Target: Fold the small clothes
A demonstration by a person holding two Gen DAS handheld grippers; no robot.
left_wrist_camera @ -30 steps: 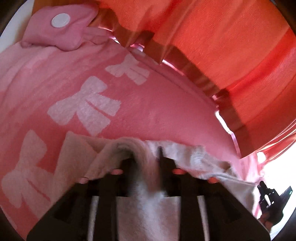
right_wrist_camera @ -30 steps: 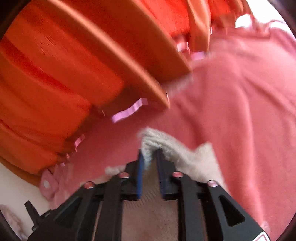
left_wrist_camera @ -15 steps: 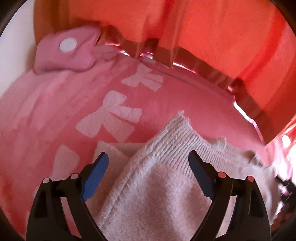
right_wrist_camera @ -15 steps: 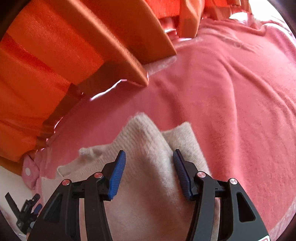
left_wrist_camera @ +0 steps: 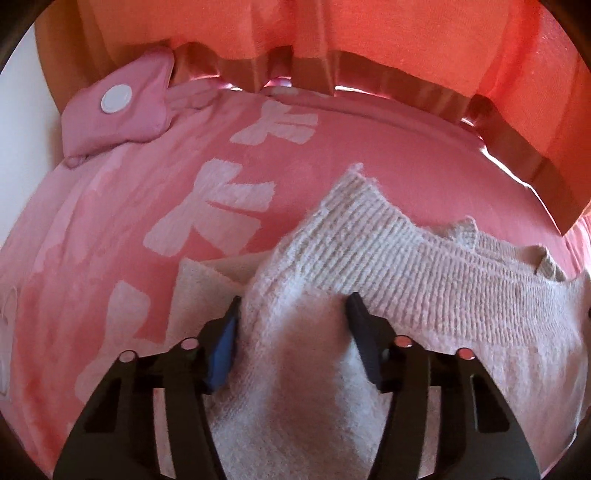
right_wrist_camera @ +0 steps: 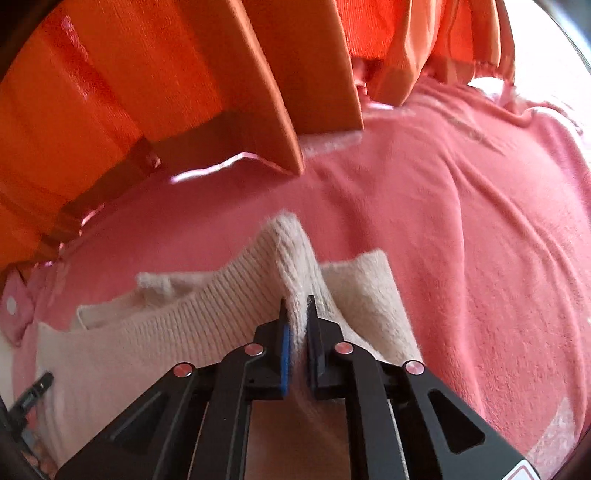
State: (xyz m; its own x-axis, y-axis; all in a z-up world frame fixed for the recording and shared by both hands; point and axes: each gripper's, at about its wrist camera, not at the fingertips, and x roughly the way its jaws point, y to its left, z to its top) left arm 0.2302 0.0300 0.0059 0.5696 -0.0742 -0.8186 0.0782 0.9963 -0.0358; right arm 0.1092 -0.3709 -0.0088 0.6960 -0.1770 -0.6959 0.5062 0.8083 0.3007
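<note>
You are looking down over a cream knitted sweater (left_wrist_camera: 424, 266) spread on a pink blanket (left_wrist_camera: 207, 206) patterned with pale bows. Orange curtains (left_wrist_camera: 369, 33) hang along the far edge, and a small pink pouch (left_wrist_camera: 118, 110) with a white round patch lies at the blanket's far left corner.

Your right gripper (right_wrist_camera: 297, 314) has just been closing, and it is now clamped on a pinched ridge of the sweater's ribbed edge (right_wrist_camera: 291, 251). Half a second ago its jaws stood apart around that same bump of knit; now the fabric stands up in a narrow peak between them.

Your left gripper (left_wrist_camera: 291, 306) sprang wide half a second ago and has just been closing again. Its jaws now sit about halfway together with a thick hump of the fluffy knit between them. The blue pad (left_wrist_camera: 223, 347) on the left side lies against the fabric, and the knit bulges past the right jaw, so it reads as gathering the cloth, though a firm pinch is hard to confirm.

So you released both earlier holds and moved to new spots on the sweater. With one side gripped and the other nearly so, you seem set to lift and make the next fold. Finish the left pinch before lifting, or that side may slip out.
</note>
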